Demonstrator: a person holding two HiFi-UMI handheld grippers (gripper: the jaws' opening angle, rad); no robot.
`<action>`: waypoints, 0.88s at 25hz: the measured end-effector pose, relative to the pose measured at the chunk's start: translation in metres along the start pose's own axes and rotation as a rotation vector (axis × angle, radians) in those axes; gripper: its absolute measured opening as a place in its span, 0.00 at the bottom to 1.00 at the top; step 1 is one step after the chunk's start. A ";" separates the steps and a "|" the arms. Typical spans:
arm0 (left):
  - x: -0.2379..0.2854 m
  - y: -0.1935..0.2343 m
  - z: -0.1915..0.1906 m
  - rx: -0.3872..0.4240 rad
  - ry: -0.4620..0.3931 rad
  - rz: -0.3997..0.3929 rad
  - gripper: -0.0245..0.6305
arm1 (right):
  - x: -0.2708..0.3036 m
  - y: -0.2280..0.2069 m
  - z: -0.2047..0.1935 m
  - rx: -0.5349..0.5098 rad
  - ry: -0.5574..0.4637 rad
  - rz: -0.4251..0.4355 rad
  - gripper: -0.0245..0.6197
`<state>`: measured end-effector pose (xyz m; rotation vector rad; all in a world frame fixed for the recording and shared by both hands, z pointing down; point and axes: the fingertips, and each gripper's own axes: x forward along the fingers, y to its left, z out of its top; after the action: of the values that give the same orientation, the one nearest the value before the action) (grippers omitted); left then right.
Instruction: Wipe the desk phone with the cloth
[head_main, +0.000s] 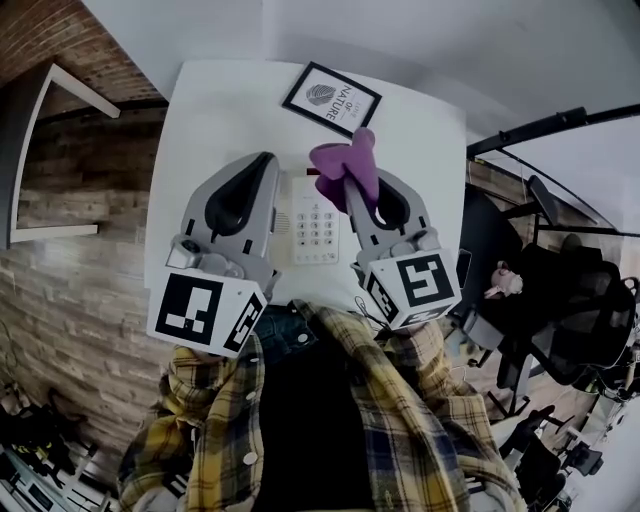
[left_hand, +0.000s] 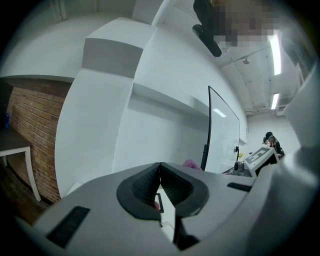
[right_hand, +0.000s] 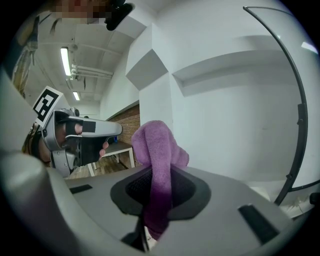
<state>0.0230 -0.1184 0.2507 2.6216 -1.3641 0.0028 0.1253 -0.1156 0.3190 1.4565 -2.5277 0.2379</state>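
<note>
Plaid shirt (head_main: 400, 420) filling foreground, nearer than desk phone (head_main: 316, 228). White desk (head_main: 200, 120) carrying phone, long axis running away from person. Left gripper (head_main: 263, 160) hovering at phone's left edge, jaws pressing together, gripping nothing. Right gripper (head_main: 362, 190) hanging over phone's far right corner, jaws clamping purple cloth (head_main: 345, 160). Judging right arm better placed for wiping.
</note>
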 end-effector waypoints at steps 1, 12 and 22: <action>0.000 0.001 0.000 -0.003 0.000 -0.003 0.06 | 0.001 0.002 0.001 -0.004 -0.001 0.000 0.14; -0.007 0.017 -0.010 -0.026 0.010 0.020 0.06 | 0.013 0.012 -0.005 -0.023 0.024 0.021 0.14; -0.018 0.041 -0.027 -0.055 0.042 0.086 0.06 | 0.048 0.019 -0.045 -0.031 0.157 0.068 0.14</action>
<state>-0.0187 -0.1219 0.2825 2.5023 -1.4406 0.0325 0.0905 -0.1348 0.3746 1.2884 -2.4458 0.3100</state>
